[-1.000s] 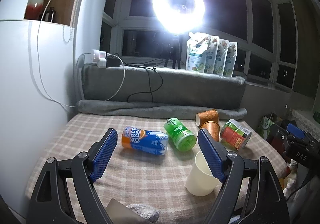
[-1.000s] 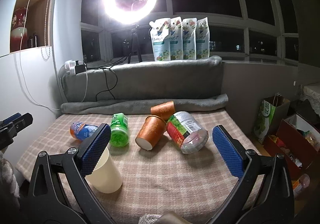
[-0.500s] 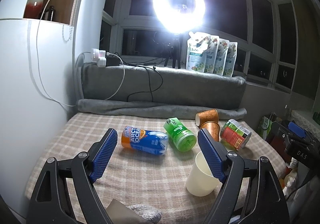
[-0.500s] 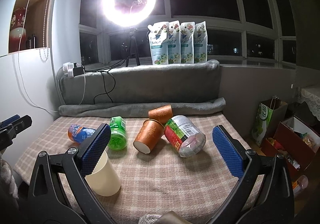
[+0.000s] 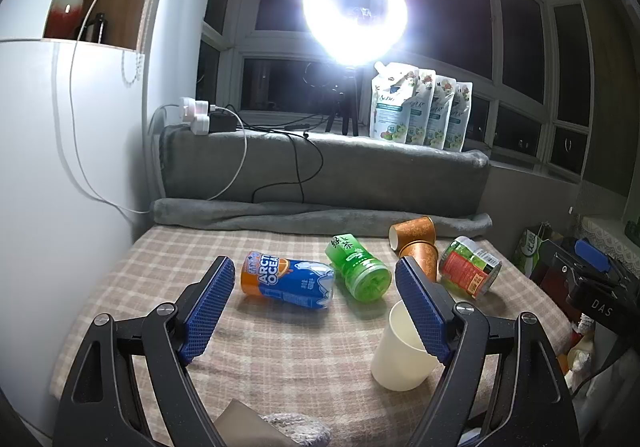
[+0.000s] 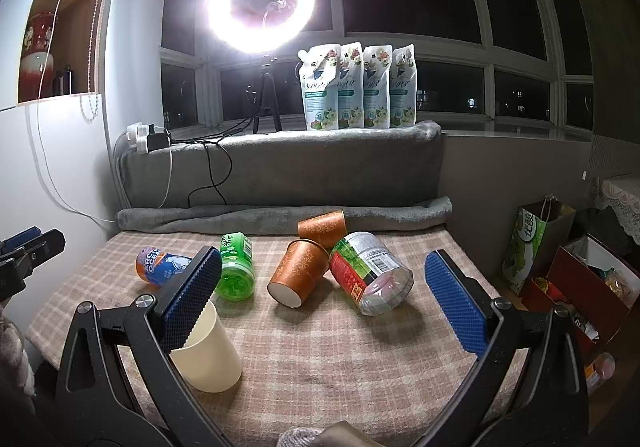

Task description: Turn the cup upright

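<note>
Presently listed: left gripper (image 5: 314, 306), blue-padded jaws spread wide, nothing between them, raised above the checked tablecloth (image 5: 280, 351); right gripper (image 6: 324, 299), jaws likewise spread wide and empty. Cream paper cup (image 5: 400, 357) standing upright, mouth up, on the near part of the cloth, partly behind the left gripper's right finger; in the right wrist view the same cup (image 6: 210, 359) sits partly behind the right gripper's left finger, and whether it touches either finger cannot be told. Further out, all lying on their sides: Arctic Ocean drink bottle (image 5: 286, 281), orange and blue; green tea bottle (image 5: 358, 267) just beside it; two brown patterned paper cups, nearer one (image 6: 298, 273) leaning on the farther one (image 6: 323, 225); clear jar with red and green label (image 6: 370, 273) touching the nearer brown cup. Behind: rolled grey blanket (image 6: 280, 215), grey-covered ledge, four refill pouches (image 6: 358, 87), lit ring light (image 6: 262, 3) on tripod
</note>
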Demonstrator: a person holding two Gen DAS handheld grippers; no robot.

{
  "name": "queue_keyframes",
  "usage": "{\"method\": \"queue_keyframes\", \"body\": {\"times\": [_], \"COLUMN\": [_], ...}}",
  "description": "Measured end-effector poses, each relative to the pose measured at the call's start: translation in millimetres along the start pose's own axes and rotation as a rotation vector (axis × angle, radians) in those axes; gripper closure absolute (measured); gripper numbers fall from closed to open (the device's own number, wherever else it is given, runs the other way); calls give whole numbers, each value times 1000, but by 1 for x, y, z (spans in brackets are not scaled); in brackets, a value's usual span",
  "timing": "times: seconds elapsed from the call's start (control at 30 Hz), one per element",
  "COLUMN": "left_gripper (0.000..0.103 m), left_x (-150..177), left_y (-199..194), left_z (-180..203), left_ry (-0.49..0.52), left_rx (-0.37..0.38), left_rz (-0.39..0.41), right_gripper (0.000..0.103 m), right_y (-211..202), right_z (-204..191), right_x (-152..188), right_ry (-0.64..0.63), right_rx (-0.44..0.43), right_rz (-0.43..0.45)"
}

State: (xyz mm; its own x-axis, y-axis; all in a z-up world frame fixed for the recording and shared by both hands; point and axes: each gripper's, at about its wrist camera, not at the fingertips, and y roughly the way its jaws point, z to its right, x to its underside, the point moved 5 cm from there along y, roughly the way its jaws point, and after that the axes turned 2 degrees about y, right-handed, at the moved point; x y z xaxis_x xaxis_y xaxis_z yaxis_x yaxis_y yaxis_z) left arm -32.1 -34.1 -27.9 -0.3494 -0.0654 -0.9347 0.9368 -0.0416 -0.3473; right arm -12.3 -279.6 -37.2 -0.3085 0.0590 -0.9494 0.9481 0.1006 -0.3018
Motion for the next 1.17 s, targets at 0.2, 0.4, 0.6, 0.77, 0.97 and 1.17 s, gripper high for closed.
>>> {"method": "queue_keyframes", "body": {"times": [0.2,0.4,0.6,0.77,0.97,1.17], "left_gripper": [20,20,20,20,20,20], "left_x": [0,1,1,1,1,1], "left_y": [0,0,0,1,1,3], "left_z": [1,2,2,1,1,-1], "left_ry": [-2,-2,-1,-2,-4,-3], "left_rx": [6,6,5,6,2,-2], "left_rz": [-5,-5,-4,-5,-6,-1], "right_gripper": [0,0,0,0,0,0], "right_y": [0,0,0,1,1,1], "right_z": [0,0,0,0,0,0], "right_x": [0,0,0,0,0,0], "right_ry": [0,-2,-2,-3,-3,-4], "right_rx": [0,0,0,-2,-1,-3], "right_rz": [1,1,1,-2,-1,-3]}}
